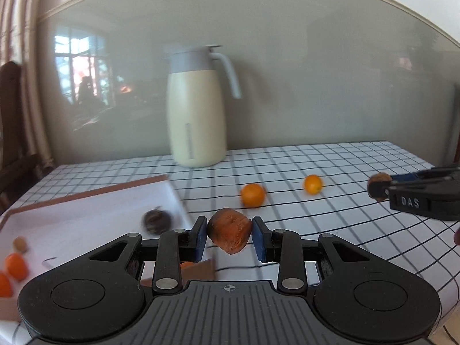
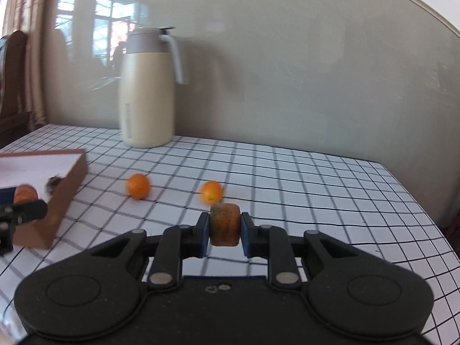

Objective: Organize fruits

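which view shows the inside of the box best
The left wrist view: it looks down into the box, showing its white floor, a dark fruit and orange fruits inside. The right wrist view catches only its near brown corner and a sliver of floor at the left edge.

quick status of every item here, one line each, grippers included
left gripper: shut on brown fruit
right gripper: shut on brown chunk
two oranges: loose on tablecloth
box: open, some fruit inside
jug: upright, lid on
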{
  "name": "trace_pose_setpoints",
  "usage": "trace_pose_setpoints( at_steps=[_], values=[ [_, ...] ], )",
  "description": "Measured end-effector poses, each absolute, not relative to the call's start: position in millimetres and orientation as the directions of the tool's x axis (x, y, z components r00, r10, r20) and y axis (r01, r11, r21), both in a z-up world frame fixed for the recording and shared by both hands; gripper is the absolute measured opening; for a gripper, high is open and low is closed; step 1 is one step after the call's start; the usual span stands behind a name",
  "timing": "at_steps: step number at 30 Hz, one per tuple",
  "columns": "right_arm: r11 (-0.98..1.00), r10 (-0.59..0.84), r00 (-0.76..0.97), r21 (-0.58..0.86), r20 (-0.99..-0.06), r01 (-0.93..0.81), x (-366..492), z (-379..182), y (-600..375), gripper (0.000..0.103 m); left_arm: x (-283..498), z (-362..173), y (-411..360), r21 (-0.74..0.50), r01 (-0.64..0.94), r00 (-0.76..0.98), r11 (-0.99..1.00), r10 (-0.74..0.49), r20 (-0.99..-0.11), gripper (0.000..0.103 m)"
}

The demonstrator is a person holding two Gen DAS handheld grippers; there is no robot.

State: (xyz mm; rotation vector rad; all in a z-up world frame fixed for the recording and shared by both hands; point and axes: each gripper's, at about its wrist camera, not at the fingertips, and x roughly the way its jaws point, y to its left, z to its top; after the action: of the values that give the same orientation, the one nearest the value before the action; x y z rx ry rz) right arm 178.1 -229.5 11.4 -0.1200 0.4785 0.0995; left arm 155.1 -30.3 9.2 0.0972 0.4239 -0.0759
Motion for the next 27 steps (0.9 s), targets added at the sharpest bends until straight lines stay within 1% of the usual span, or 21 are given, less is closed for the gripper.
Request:
trace_pose_setpoints(
  at_steps=[5, 17, 27],
  values=[
    [0.981, 0.121, 0.889, -0.086, -0.441, -0.176, 164.2, 20.6, -206.0, 0.013, 139.3, 18.1, 2.0, 0.077, 0.026, 0.928, 0.997, 0.005, -0.374, 0.034],
    [0.946, 0.251, 0.872, -0.085, -0.42, -0.313, 160.2, 29.7, -140.4, 0.013, 119.9, 22.1, 58.2, 0.073, -0.091, 0.93, 0.993, 0.111, -0.351, 0.034],
    [0.92, 0.318, 0.857, -0.086, -0.406, -0.382, 159.5, 32.2, -104.7, 0.013, 106.2, 23.3, 94.0, 0.073, -0.163, 0.921, 0.984, 0.178, -0.345, 0.034]
  ],
)
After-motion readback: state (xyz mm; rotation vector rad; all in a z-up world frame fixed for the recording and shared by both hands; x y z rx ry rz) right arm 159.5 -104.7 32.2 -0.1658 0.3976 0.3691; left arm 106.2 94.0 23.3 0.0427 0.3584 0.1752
